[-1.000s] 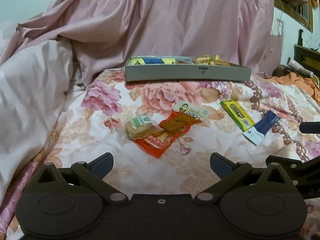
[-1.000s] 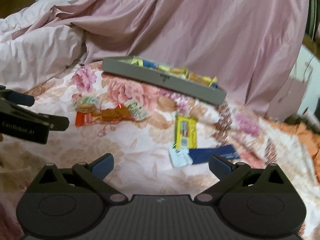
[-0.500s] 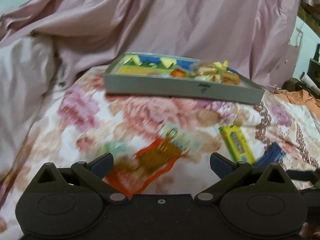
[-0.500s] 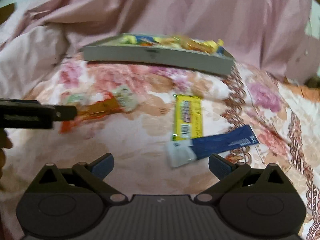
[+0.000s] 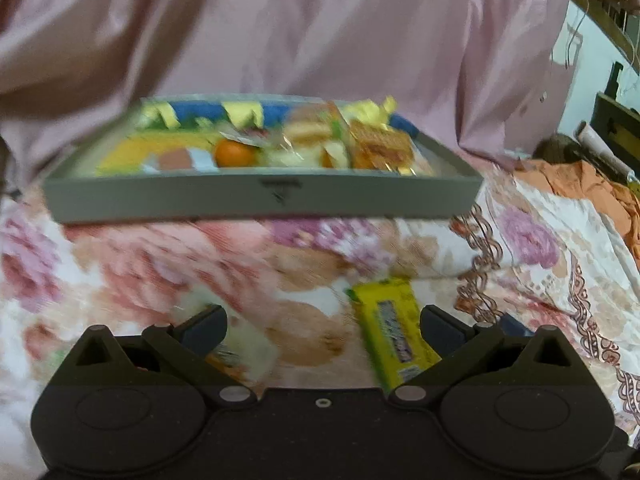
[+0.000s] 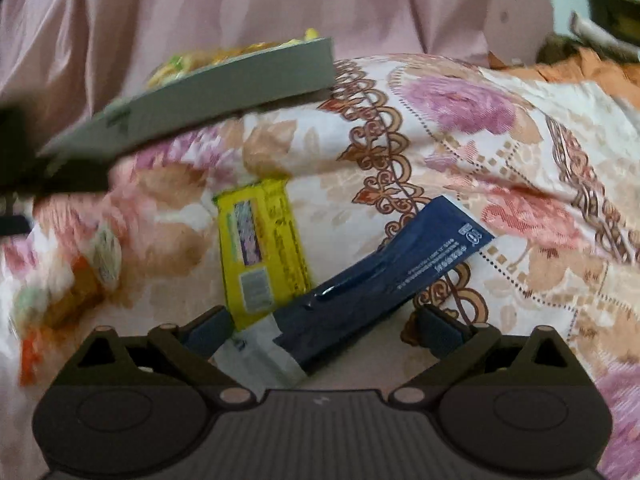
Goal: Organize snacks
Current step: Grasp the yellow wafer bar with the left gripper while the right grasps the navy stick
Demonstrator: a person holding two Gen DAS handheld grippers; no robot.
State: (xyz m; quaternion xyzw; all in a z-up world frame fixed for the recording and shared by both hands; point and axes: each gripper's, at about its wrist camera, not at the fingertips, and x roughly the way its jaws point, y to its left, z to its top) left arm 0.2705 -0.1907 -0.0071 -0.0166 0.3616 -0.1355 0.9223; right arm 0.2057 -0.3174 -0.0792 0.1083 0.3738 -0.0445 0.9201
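While the right gripper [image 6: 322, 322] is brought low over the blue packet [image 6: 384, 268], its jaws have just been closing a little, yet they are seen spread wide, with the packet's near, white end lying between them and not pressed. A pick-up of that packet appears to be the step in hand. For the next move, the jaws would have to be lowered onto the flat wrapper and closed across its width, without the yellow bar [image 6: 262, 252], which touches the packet's left edge, being caught as well. The left gripper [image 5: 322, 320] is also held open, with nothing between its jaws; the yellow bar [image 5: 394, 330] lies just by its right finger, and an orange wrapper [image 6: 60, 300] is blurred at the near left. The grey tray [image 5: 264, 196], already loaded with snacks, is set at the far side, well apart from the loose packets, so a carry toward it would be called for afterwards.

Everything is laid on a bed under a floral sheet [image 6: 460, 152], soft and uneven, so thin wrappers may sink under pressure. Pink cloth [image 5: 320, 28] is draped behind, and orange fabric [image 5: 580, 180] is heaped at the far right.
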